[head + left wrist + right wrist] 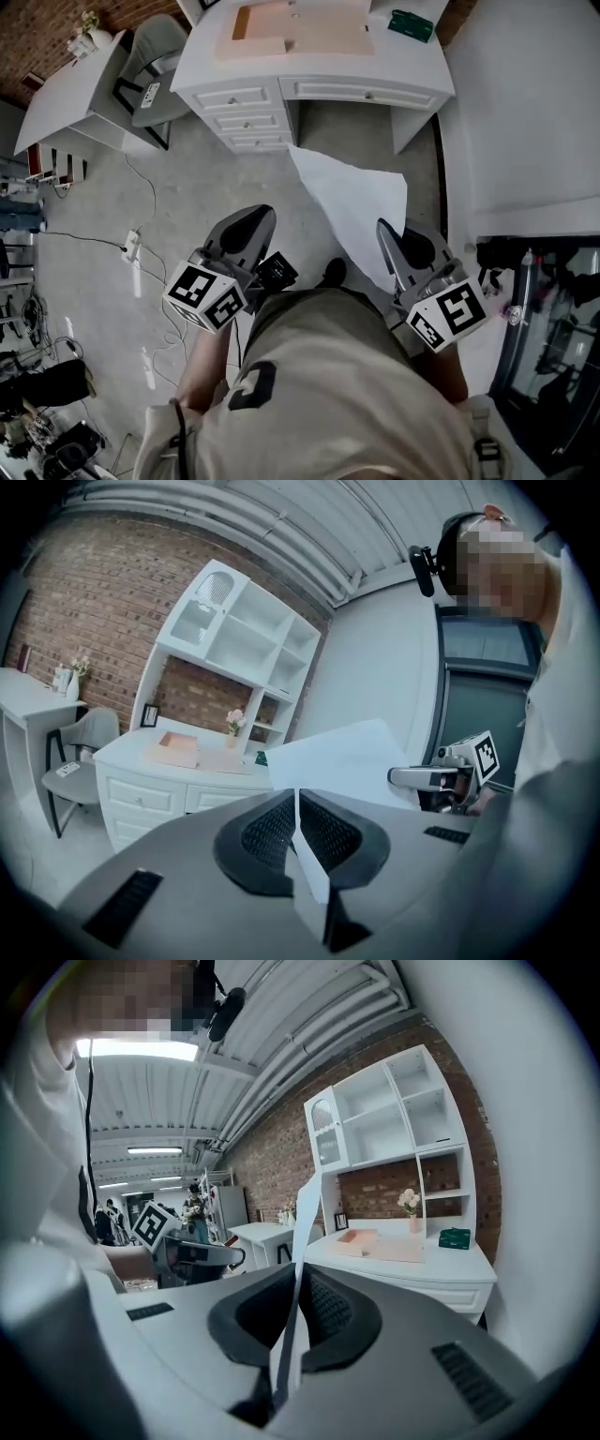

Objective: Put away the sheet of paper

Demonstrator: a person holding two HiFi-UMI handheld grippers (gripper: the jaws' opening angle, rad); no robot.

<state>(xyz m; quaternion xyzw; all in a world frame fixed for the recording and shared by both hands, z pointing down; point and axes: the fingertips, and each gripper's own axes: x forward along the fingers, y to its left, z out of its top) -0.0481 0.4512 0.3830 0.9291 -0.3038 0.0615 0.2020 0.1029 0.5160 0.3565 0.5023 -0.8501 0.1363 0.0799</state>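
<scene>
The white sheet of paper (352,206) hangs in the air over the floor in front of the desk. My right gripper (384,230) is shut on its near right edge. In the right gripper view the sheet (307,1213) runs edge-on up out of the closed right gripper (300,1269). My left gripper (262,214) is held to the left of the sheet, apart from it. Its jaws meet at the tips (298,794) with only a pale strip in the seam. The left gripper view shows the sheet (342,757) beyond them, with the right gripper (412,778) pinching it.
A white desk with drawers (309,89) stands ahead, carrying a peach tray (281,33) and a green box (411,25). A grey chair (155,75) and a side table (66,94) are at left. A power strip and cables (131,246) lie on the floor.
</scene>
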